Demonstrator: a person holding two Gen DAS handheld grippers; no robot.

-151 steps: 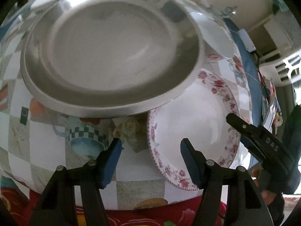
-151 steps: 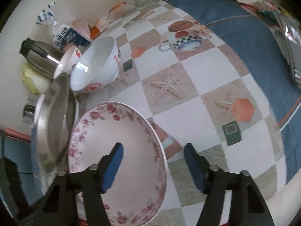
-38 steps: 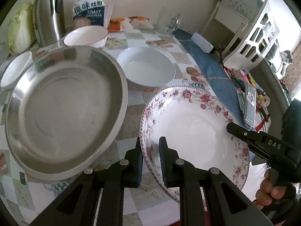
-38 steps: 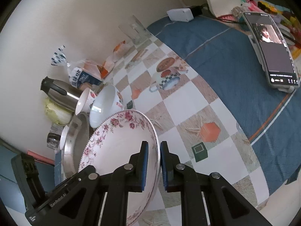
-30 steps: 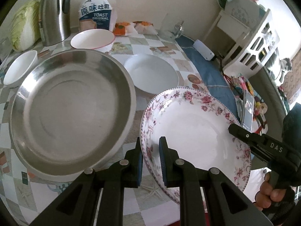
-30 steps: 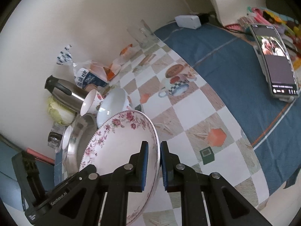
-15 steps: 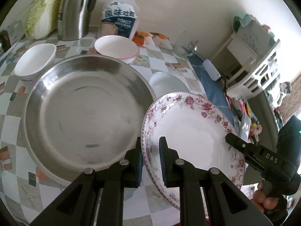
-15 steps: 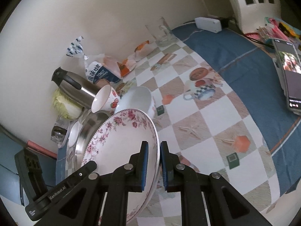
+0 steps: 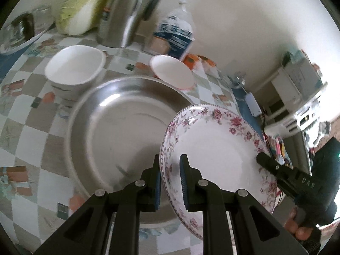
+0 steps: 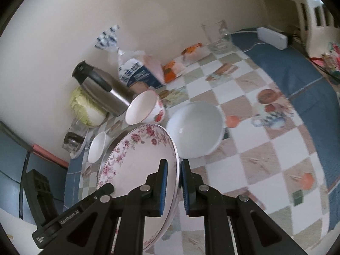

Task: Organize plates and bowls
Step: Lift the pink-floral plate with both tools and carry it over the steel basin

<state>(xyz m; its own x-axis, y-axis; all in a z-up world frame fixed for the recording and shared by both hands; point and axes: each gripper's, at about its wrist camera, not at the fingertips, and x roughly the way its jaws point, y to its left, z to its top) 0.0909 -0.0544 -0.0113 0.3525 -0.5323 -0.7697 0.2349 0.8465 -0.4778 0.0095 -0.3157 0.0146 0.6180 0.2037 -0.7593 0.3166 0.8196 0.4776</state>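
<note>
A floral-rimmed white plate (image 9: 214,148) hangs tilted above the table, held from both sides. My left gripper (image 9: 170,182) is shut on its left rim. My right gripper (image 10: 172,187) is shut on the opposite rim of the floral plate (image 10: 136,161); its black finger (image 9: 265,161) shows at the right of the left wrist view. A large steel plate (image 9: 119,131) lies on the checked tablecloth, partly under the floral plate. Beyond it stand a white bowl (image 9: 74,70) and a red-rimmed bowl (image 9: 170,74). A wide white bowl (image 10: 195,129) sits to the right.
A steel kettle (image 9: 129,10), a cabbage (image 9: 78,10) and a bag of toast bread (image 9: 176,34) line the wall. A glass mug (image 10: 218,36) stands at the far edge, with a blue cloth (image 10: 297,74) covering the table's right side. A person's hand (image 9: 297,229) grips the right tool.
Both grippers have carried the floral plate leftwards, so it now overlaps the steel plate. In the left wrist view the wide white bowl has gone out of sight behind it.
</note>
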